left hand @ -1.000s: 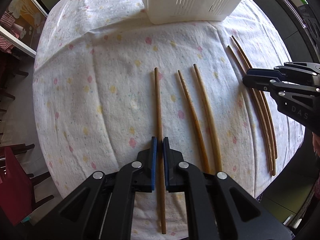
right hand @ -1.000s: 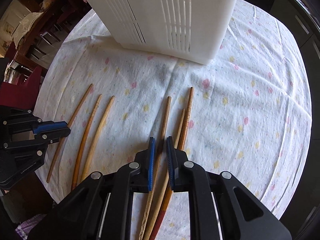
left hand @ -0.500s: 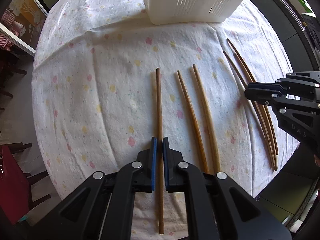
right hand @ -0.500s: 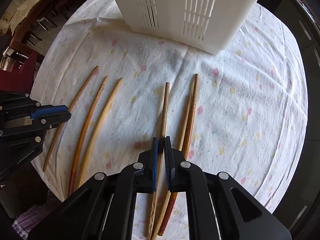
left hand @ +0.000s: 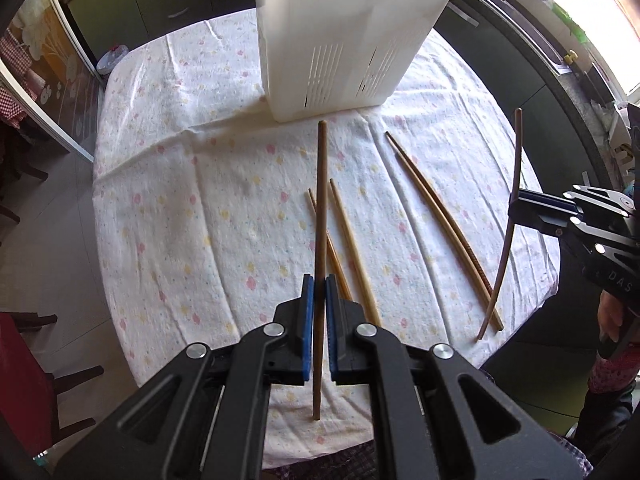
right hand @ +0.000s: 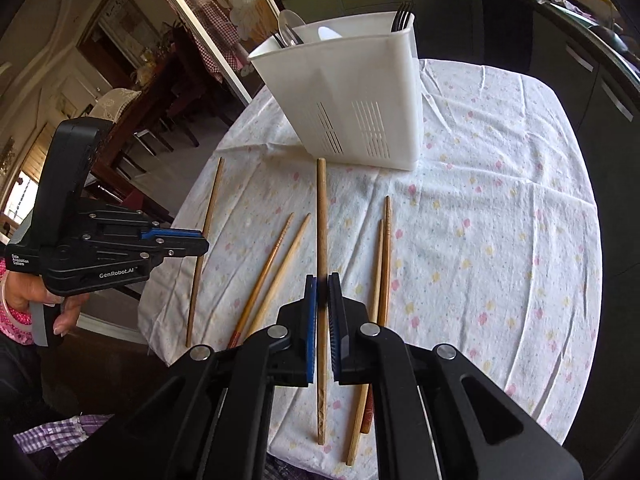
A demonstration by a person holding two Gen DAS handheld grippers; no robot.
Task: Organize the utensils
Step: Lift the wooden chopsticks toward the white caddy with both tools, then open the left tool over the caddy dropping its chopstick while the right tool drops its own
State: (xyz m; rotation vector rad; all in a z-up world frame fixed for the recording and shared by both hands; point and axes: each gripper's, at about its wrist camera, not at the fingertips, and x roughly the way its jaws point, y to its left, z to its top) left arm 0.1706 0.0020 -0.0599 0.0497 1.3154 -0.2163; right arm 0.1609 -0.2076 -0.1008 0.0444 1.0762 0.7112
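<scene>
Both chopsticks (left hand: 319,216) toward basket (left hand: 340,48)

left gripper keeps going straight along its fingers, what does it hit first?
Likely the tablecloth, about where two loose chopsticks lie, short of the white caddy. The left gripper points steeply down; depth is uncertain.

Lighting, as I see it: strong daylight on tablecloth (left hand: 200,200); sharp near it, beyond it dim, fisheye-bent edges.
</scene>
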